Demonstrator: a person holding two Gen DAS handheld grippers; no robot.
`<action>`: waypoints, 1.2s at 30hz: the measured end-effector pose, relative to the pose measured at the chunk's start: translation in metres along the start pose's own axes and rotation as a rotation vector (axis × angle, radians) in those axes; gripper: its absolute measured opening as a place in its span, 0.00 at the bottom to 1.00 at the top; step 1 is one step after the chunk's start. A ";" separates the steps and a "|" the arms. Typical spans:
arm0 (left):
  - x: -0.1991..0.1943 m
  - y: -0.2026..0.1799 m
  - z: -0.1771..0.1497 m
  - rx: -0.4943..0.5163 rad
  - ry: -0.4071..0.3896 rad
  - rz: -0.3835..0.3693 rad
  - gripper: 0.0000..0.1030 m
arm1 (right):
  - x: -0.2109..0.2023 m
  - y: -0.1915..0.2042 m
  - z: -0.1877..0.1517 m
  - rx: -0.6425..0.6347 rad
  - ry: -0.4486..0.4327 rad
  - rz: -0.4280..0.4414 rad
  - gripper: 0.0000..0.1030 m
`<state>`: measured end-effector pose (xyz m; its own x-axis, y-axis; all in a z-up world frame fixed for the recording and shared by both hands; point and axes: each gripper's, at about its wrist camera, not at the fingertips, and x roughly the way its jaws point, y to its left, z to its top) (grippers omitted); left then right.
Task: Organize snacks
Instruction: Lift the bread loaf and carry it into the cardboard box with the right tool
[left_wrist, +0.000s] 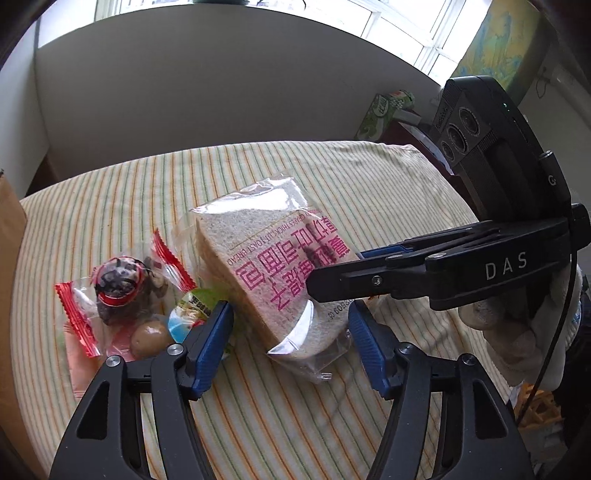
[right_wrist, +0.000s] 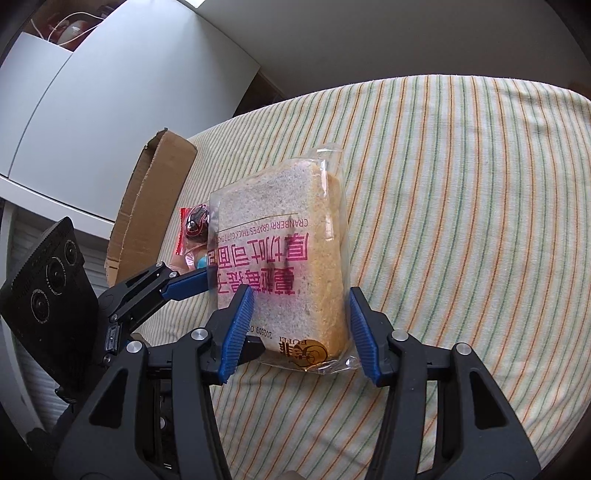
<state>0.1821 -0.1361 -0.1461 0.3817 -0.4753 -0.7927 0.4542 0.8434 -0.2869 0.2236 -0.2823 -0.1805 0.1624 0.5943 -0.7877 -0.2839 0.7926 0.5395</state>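
The bagged cranberry toast bread (right_wrist: 280, 258) lies on the striped counter (right_wrist: 461, 203), right of the small snack packets (left_wrist: 125, 295) and the cardboard box (right_wrist: 147, 206). The right claw (right_wrist: 301, 332) straddles its near end with jaws apart and not yet pressing, so closing hard could crush the soft slices, while pinching only the loose film could let the loaf slip. The left claw (left_wrist: 291, 332), also spread, sits just beside the bread and could collide with the right claw or knock the packets.

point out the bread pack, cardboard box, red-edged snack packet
bread pack (right_wrist: 280, 258), right wrist view, printed front face.
cardboard box (right_wrist: 147, 206), right wrist view, side flap.
red-edged snack packet (left_wrist: 118, 284), left wrist view, dark centre.
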 end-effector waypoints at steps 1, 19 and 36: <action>0.002 -0.002 -0.003 0.003 0.010 -0.007 0.63 | 0.000 0.002 -0.002 -0.005 0.000 -0.007 0.53; -0.076 -0.007 -0.028 0.011 -0.138 0.058 0.63 | -0.020 0.093 -0.015 -0.104 -0.059 -0.020 0.50; -0.173 0.067 -0.055 -0.090 -0.286 0.243 0.62 | 0.039 0.225 0.025 -0.284 -0.027 0.047 0.50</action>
<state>0.1027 0.0162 -0.0579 0.6844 -0.2984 -0.6652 0.2553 0.9527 -0.1648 0.1899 -0.0768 -0.0823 0.1668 0.6356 -0.7538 -0.5446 0.6967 0.4669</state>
